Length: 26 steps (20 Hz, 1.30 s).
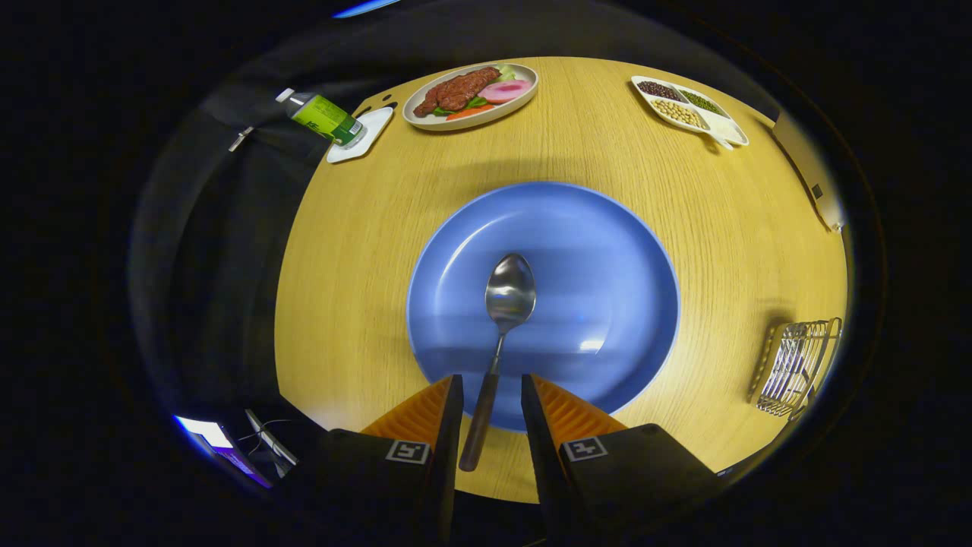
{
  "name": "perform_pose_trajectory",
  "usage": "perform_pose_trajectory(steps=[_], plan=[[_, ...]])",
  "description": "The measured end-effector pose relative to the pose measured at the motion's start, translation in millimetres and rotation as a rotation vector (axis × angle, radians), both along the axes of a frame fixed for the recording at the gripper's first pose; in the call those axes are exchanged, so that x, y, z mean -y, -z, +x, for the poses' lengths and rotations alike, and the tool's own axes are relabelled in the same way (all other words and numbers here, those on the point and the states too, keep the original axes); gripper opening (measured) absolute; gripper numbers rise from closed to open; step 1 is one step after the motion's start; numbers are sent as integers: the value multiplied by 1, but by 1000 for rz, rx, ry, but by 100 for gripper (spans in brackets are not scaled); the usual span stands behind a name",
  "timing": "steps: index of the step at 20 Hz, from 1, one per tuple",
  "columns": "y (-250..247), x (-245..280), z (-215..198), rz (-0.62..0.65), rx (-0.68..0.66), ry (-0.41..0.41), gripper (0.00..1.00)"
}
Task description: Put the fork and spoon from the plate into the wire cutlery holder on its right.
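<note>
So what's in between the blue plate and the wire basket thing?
Nothing: in the gripper view, just bare wooden table lies between the blue plate and the wire cutlery holder. The open claw straddles the spoon handle.

wood table [364, 251] | on it: blue plate [607, 251], food plate [524, 95], bean tray [729, 129], wire holder [793, 368], coaster [372, 125]

Metal spoon [505, 319], dark wooden handle, lies bowl-up on blue plate [607, 251], bowl at plate centre, handle over near rim. Wire cutlery holder [797, 368] stands right of plate, apart.
</note>
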State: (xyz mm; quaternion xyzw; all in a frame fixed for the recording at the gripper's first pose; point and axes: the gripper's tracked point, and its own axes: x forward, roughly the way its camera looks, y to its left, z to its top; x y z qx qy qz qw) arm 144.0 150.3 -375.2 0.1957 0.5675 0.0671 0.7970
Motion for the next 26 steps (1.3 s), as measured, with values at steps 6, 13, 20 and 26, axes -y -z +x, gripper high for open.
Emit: perform_pose_trajectory(steps=[6,13,20,26], plan=[[26,-8,8,-48,-33,35,49],[33,1,10,-94,-33,53,12],[26,6,8,5,-18,65,6],[-6,21,8,70,54,75,6]])
